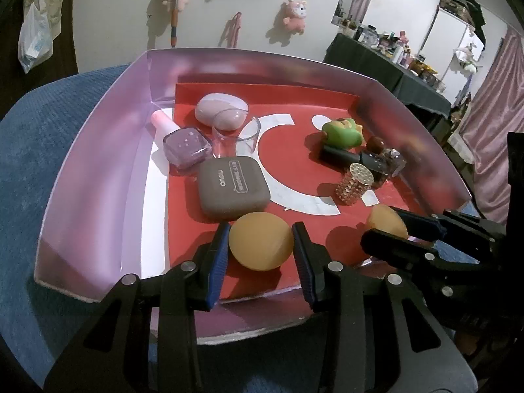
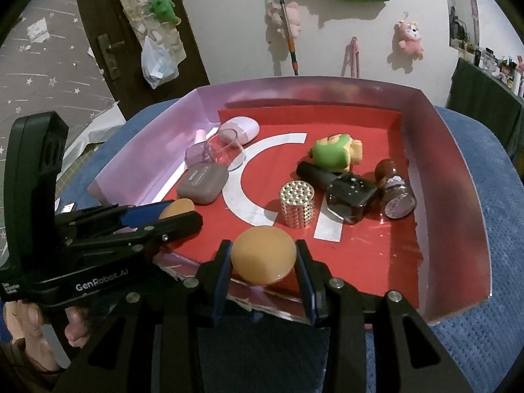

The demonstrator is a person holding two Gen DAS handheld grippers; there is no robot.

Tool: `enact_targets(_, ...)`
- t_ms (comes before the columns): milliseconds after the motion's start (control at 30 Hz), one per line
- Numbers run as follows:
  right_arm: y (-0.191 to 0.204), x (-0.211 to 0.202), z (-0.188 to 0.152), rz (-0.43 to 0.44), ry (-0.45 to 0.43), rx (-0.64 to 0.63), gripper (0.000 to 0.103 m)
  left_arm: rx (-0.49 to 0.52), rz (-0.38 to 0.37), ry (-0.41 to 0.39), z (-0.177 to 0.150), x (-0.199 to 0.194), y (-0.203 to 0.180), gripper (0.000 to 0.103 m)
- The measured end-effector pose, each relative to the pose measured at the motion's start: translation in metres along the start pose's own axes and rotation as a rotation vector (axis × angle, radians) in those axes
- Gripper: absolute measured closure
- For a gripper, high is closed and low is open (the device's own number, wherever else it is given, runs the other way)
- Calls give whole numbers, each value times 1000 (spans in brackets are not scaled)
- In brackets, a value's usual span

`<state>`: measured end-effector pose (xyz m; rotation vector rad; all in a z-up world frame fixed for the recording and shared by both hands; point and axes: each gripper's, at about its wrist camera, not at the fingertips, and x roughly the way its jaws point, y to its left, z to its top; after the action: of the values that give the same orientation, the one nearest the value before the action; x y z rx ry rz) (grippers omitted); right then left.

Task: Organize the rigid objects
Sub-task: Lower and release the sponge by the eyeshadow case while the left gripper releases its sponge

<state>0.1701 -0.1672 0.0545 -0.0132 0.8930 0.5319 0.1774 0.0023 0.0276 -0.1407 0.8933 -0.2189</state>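
A shallow box with pink walls [image 1: 98,150] and a red floor [image 2: 360,255] holds the objects. My left gripper [image 1: 260,242] is shut on an orange round half-shell [image 1: 260,240] just above the box's near edge. My right gripper [image 2: 263,255] is shut on a second orange round piece [image 2: 263,253], flat face up; it also shows in the left wrist view [image 1: 386,224]. The left gripper appears in the right wrist view [image 2: 173,214]. The two grippers sit side by side at the box's front.
In the box lie a grey case [image 1: 232,188], a purple nail polish bottle [image 1: 186,145], a clear cup [image 1: 235,136], a pink oval case [image 1: 221,111], a green toy [image 1: 342,132], a black bottle [image 2: 347,196], a gold studded cylinder [image 2: 297,203] and a small jar [image 2: 398,201]. Blue cloth [image 1: 49,163] surrounds the box.
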Motion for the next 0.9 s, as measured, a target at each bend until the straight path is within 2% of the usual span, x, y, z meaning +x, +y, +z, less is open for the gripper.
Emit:
enact_targets(533, -3, 14, 7, 0, 11, 11, 63, -5, 4, 2, 5, 5, 4, 67)
enact_targets(667, 0, 14, 10, -36, -7, -8, 63, -9, 3, 1, 9, 8, 6, 67)
enact_targets(733, -1, 15, 12, -94, -11, -17, 63, -8, 4, 1, 9, 8, 6, 67)
enact_targets(800, -7, 16, 12, -88, -6, 6, 63, -9, 3, 1, 9, 8, 6, 67)
enact_targets(900, -17, 18, 12, -130, 1, 25, 63, -6, 5, 0, 10, 8, 6, 67)
